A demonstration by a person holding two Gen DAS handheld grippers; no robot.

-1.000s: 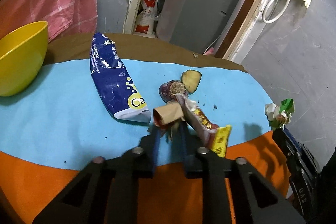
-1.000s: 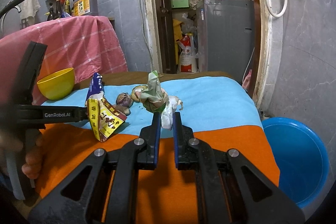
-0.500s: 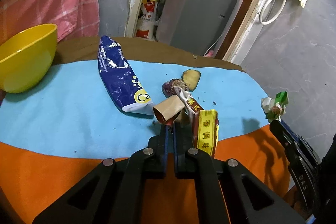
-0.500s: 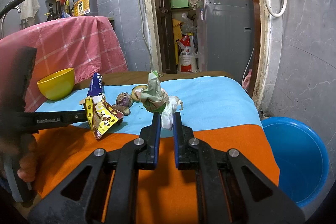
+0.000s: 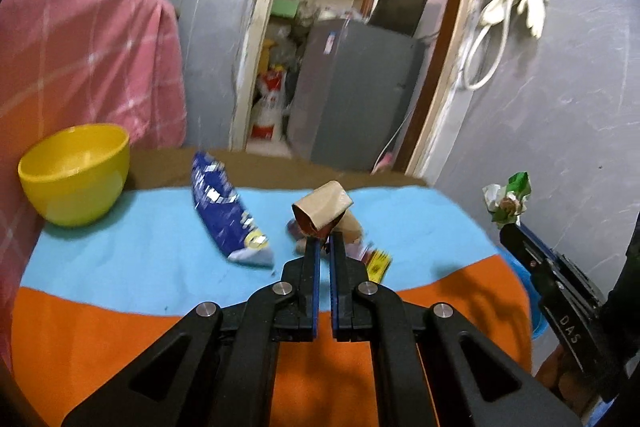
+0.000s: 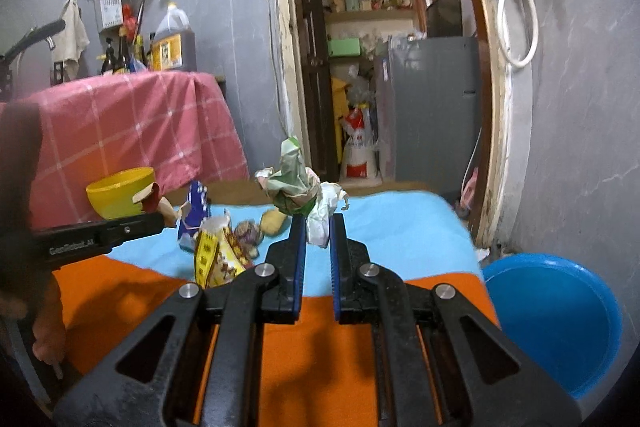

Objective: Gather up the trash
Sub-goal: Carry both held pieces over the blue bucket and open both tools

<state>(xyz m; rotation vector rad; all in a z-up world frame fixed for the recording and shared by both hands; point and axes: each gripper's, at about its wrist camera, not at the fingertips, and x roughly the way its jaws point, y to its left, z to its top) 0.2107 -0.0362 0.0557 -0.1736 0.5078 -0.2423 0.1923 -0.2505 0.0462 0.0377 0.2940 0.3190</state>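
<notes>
My left gripper (image 5: 325, 239) is shut on a rolled brown paper wrapper (image 5: 322, 213) with a red inside, held up above the table; the right wrist view shows that gripper (image 6: 160, 223) and the wrapper (image 6: 154, 199) at the left. A yellow-and-red snack wrapper (image 5: 378, 261) (image 6: 216, 259) sits on the cloth just below. A blue snack bag (image 5: 224, 223) lies left of it. My right gripper (image 6: 316, 225) is shut on a crumpled green-and-white wad (image 6: 296, 183), also seen at the right of the left wrist view, wad (image 5: 508, 201).
The table wears a light blue and orange cloth (image 5: 120, 307). A yellow bowl (image 5: 76, 173) stands at its far left. A purple scrap (image 6: 248, 231) and a yellow peel (image 6: 274, 221) lie mid-table. A blue basin (image 6: 556, 319) sits on the floor to the right.
My left gripper closed on the brown wrapper and lifted it off the cloth; the yellow-and-red wrapper came partly up, then stayed below. My right gripper rose slightly with its wad.
</notes>
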